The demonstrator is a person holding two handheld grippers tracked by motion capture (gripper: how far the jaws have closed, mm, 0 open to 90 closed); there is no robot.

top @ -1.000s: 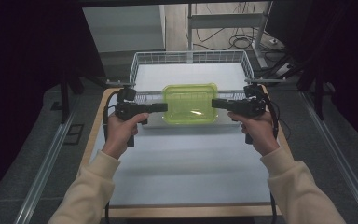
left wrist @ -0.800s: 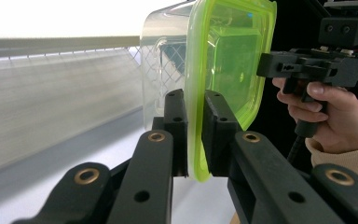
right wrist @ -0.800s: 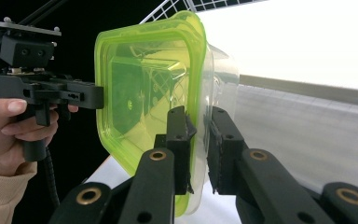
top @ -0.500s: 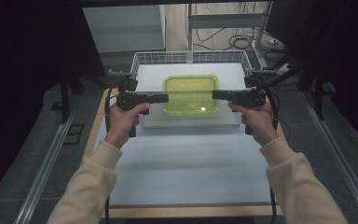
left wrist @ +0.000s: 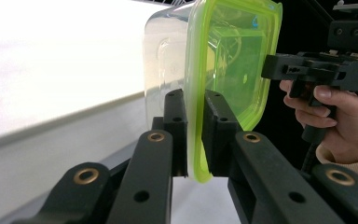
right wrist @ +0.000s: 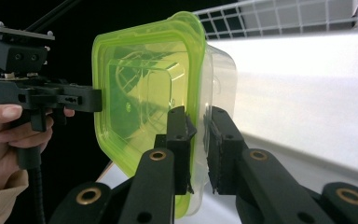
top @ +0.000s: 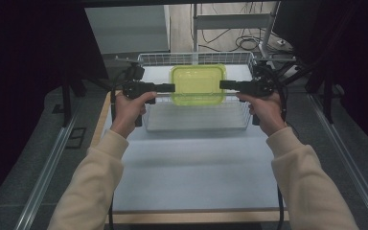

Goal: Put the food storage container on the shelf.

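Note:
A clear plastic container with a lime-green lid [top: 197,84] hangs in the air over a wire basket [top: 196,122], held level between both grippers. My left gripper [top: 172,87] is shut on the lid's left rim; in the left gripper view the rim of the container [left wrist: 228,70] is pinched between the two jaws of my left gripper [left wrist: 195,135]. My right gripper [top: 222,85] is shut on the right rim, and in the right gripper view the container [right wrist: 144,84] has its edge clamped by my right gripper [right wrist: 198,144].
The wire basket's far wall [top: 196,58] stands behind the container. A white table surface [top: 191,167] with a wooden front edge [top: 191,216] lies below my forearms. Metal rails [top: 45,167] run along both sides, and cables [top: 249,43] lie on the floor beyond.
Both grippers have carried the container away from me and upward, from the basket's near rim to above its middle. Their grip is unchanged.

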